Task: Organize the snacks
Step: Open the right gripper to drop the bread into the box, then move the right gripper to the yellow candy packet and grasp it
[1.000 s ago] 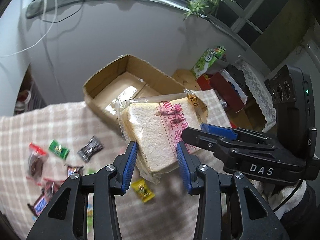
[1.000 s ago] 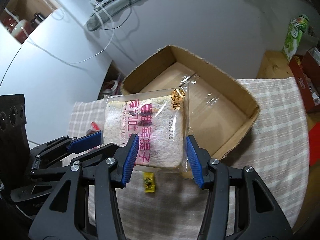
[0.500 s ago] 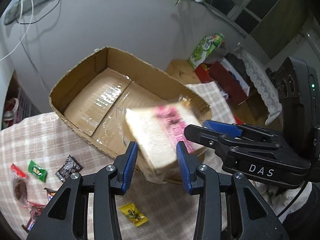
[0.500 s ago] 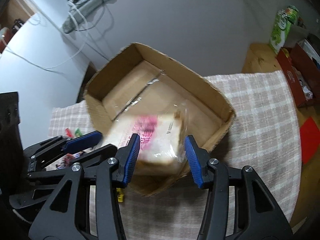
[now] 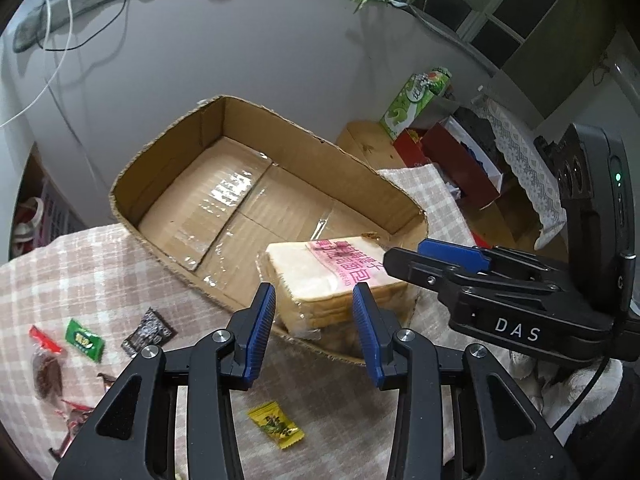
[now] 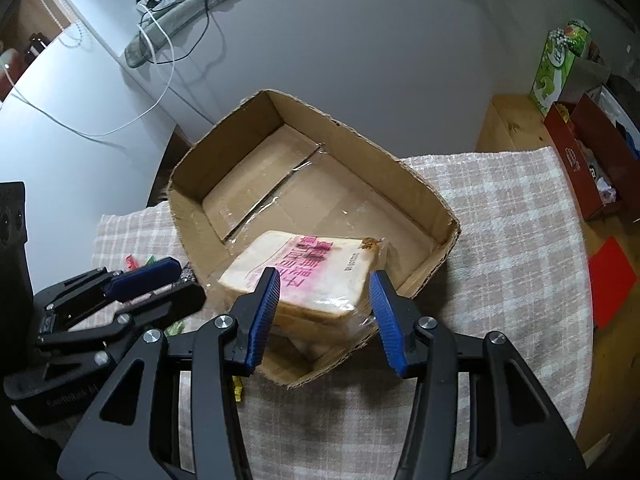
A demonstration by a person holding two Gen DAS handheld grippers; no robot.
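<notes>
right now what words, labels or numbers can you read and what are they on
"DAS": white letters on the black body of the right gripper, seen in the left wrist view.
Pink print on the clear-wrapped bag of sliced white bread: Chinese characters, too blurred to read.
Tall green carton, small green candy wrapper, yellow candy wrapper: print too small to read.

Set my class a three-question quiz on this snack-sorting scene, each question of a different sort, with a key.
1. True or false: only the left gripper has the bread pack between its jaws, and the right gripper is away from it.
2. What does the cardboard box contain besides the bread pack?
3. The yellow candy lies: A in the box; B on the checked cloth; C between a gripper's jaws.

Key
1. False: both grippers clamp it.
2. Nothing.
3. B
</notes>
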